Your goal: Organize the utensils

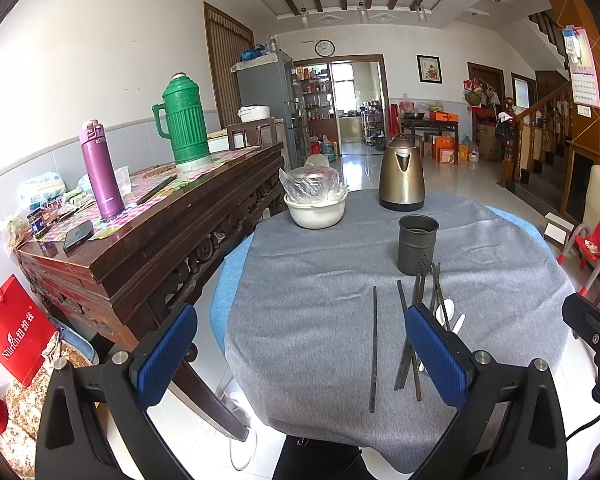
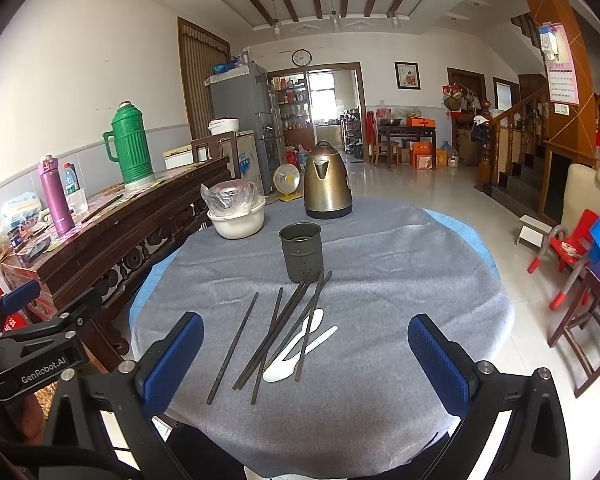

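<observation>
Several dark chopsticks (image 2: pixel 278 332) lie in a loose pile on the grey tablecloth, with one chopstick (image 2: pixel 233 347) lying apart to the left. Two white plastic spoons (image 2: pixel 288 360) lie under the pile. A dark metal utensil cup (image 2: pixel 301 252) stands upright just beyond them. In the left wrist view the cup (image 1: pixel 417 245), the single chopstick (image 1: pixel 374 348) and the pile (image 1: pixel 414 344) show too. My left gripper (image 1: pixel 300 356) is open and empty, above the table's near left edge. My right gripper (image 2: pixel 306 360) is open and empty, hovering over the pile's near end.
A brass kettle (image 2: pixel 327 184) and a white bowl (image 2: pixel 238 220) holding a wrapped dish stand at the table's far side. A dark wooden sideboard (image 1: pixel 148 236) with a green thermos (image 1: pixel 186 120) and a purple flask (image 1: pixel 100 168) runs along the left. A red child's chair (image 2: pixel 572 248) stands right.
</observation>
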### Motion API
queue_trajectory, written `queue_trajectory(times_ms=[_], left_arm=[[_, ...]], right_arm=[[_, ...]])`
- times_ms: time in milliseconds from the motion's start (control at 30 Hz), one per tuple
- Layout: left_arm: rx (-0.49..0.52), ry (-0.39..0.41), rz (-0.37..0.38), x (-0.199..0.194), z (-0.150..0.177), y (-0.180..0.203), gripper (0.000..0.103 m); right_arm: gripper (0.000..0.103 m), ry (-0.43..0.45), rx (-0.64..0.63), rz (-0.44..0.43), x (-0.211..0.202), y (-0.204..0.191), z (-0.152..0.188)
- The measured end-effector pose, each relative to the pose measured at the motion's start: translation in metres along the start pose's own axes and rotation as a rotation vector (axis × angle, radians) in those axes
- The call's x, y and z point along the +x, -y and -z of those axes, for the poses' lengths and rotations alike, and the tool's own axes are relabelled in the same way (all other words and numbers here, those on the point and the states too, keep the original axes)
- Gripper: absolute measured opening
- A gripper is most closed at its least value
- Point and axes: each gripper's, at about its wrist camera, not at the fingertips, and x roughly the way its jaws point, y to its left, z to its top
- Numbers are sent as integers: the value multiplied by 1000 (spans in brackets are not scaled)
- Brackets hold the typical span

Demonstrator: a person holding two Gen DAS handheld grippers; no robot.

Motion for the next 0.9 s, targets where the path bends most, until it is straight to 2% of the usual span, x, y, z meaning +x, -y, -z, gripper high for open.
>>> queue_trajectory(times_ms=[433,667,800,900], left_arm=[[-2,-35,4,18,-1,0,103],[-6,-90,5,42,2,2,103],[-19,-181,79,71,9,5,103],[-20,-251,139,93,17,10,103]], right_arm=[[103,-39,18,-21,17,3,-2],[103,-68,35,-29,38,11,-8],[103,-125,82,-76,64,28,-12],[102,-206,155,-147,96,49,-15]])
